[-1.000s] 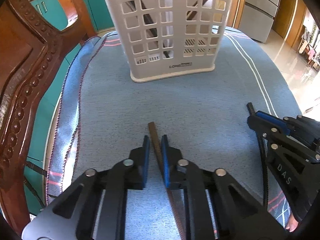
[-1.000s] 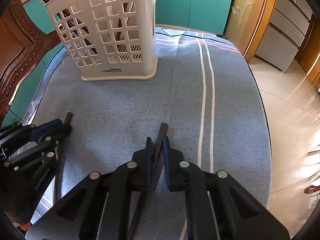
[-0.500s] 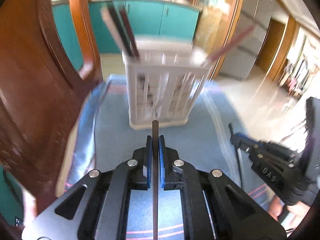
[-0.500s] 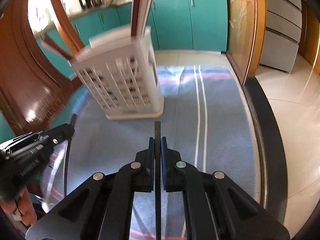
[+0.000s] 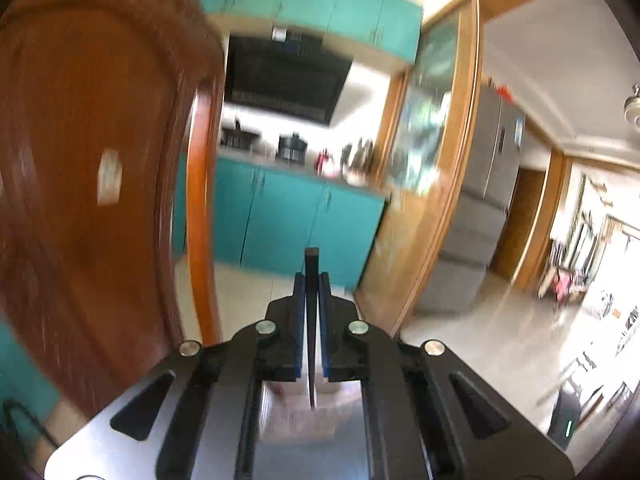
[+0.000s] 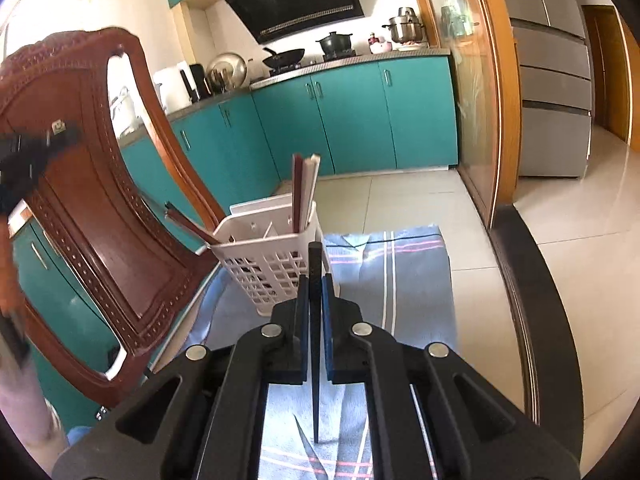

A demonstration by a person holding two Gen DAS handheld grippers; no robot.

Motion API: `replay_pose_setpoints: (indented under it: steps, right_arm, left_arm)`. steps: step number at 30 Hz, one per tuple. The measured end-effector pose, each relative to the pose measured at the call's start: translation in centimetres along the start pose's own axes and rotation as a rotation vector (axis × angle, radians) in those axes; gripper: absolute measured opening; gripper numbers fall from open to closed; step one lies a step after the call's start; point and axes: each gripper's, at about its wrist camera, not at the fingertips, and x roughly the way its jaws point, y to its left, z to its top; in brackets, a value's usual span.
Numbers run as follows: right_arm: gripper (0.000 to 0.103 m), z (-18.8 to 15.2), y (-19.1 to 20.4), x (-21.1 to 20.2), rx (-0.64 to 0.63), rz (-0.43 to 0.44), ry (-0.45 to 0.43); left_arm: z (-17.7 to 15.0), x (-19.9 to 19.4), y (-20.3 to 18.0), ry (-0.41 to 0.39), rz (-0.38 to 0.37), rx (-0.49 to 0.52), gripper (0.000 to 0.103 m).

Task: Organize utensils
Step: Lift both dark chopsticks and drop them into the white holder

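Both grippers lifted off the cloth (image 6: 416, 264). Your right gripper (image 6: 315, 292) pinches a chopstick (image 6: 314, 320) upright; rack (image 6: 276, 256) dead ahead, below. Left gripper (image 5: 312, 292) likewise clamps a stick (image 5: 311, 320).

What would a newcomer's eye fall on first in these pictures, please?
Each tongs pinches a dark chopstick dead centre: the left tongs and the right tongs. Past the right chopstick a white basket stands on the blue cloth, utensils poking out; a carved chair fills the left.
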Motion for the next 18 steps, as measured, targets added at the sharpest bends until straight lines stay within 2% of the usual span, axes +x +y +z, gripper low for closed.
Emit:
replay_pose_setpoints:
  steps: [4, 10, 17, 18]
  right_arm:
    - [0.007, -0.3, 0.1, 0.1, 0.001, -0.008, 0.004]
    - [0.007, -0.2, 0.3, -0.5, -0.011, -0.014, 0.007]
    - [0.007, 1.8, 0.6, -1.1, 0.008, 0.019, -0.046]
    - [0.007, 2.2, 0.8, -1.3, 0.006, 0.024, -0.058]
  left_arm:
    - [0.9, 3.3, -0.4, -0.023, 0.057, 0.027, 0.007]
    - [-2.6, 9.0, 0.4, 0.077, 0.103, 0.029, 0.007]
    - [-6.3, 11.8, 1.4, 0.174, 0.122, 0.037, 0.007]
    - [-7.0, 11.8, 1.9, 0.195, 0.113, 0.023, 0.013]
